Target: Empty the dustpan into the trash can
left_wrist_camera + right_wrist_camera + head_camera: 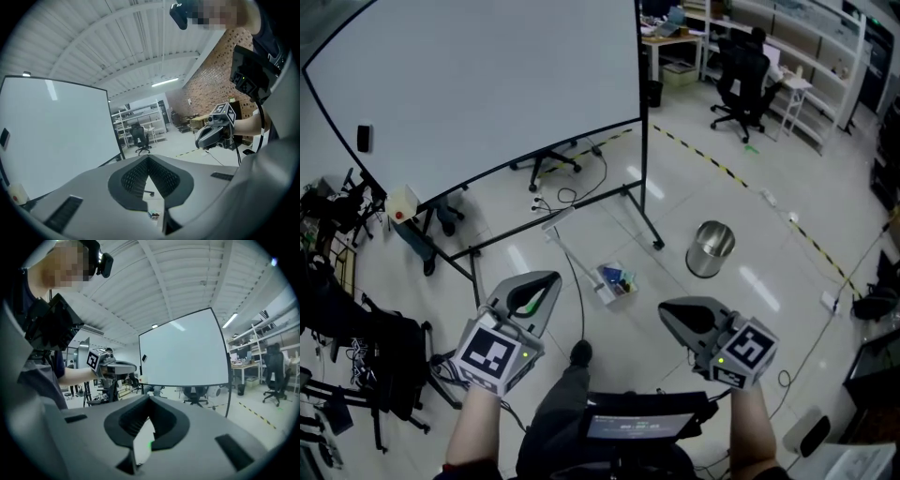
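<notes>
Board: big white board (478, 84) is standing at the far left on its frame. Not part of my job.
Dustpan: dustpan (615, 283) is sitting on the floor (750, 169) in front of me w/ small coloured bits in it. Its long handle (567, 248) is pointing up-left, prob. so I can grab it easily.
Trash can: shiny trash can (710, 248) is waiting near the pan, on its right. Top is open, I think ready for tipping.
L tongs: left gripper (546, 281) is sitting fully shut, holding & touching nothing.
R tongs: right gripper (673, 314) is pinching shut too, w/ nothing in it. I'm holding both up, away from the pan.
</notes>
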Demonstrator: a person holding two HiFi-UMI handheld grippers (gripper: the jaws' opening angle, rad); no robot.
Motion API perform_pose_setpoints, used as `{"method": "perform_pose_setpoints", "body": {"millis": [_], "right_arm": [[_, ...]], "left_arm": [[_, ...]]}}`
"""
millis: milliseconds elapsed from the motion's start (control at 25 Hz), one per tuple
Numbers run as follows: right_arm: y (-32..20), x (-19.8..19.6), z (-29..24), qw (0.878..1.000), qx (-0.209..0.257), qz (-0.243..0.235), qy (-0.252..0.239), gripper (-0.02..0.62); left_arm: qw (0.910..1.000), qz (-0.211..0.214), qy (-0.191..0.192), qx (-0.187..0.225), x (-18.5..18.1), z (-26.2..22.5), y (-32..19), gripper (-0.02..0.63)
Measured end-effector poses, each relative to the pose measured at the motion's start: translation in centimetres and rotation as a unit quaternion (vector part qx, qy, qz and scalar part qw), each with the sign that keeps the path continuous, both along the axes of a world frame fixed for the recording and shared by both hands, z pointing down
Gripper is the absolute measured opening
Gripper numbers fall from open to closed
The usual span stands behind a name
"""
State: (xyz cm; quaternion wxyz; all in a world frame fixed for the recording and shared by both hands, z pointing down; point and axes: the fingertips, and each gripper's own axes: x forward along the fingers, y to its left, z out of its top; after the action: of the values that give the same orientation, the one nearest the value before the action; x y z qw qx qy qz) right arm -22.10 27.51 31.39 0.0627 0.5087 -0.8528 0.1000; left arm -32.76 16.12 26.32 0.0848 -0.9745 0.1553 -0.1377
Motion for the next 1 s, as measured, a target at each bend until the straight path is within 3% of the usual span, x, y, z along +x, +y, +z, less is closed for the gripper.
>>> {"method": "perform_pose_setpoints", "body": {"millis": [200,600,1000], "right_arm": [[-1.0,0.5,0.1,1.000,0.000,0.021,-0.020,0.018],[-2.2,6.4,-0.5,0.993,-0.007,0.097,-0.071,0.018],[-10.9,6.9,-0.6,0.996,-0.025,0.070,-0.052,0.018]], "left_arm": [[1.0000,-0.003,0.000,-0.006,-0.2,0.6,-1.0,0.000],[0.9993,-0.001,0.017,-0.033,1.9,2.3,-6.1,0.000],[0.9965,-0.048,0.043,-0.054,1.0,4.0,-15.4,0.000]]}}
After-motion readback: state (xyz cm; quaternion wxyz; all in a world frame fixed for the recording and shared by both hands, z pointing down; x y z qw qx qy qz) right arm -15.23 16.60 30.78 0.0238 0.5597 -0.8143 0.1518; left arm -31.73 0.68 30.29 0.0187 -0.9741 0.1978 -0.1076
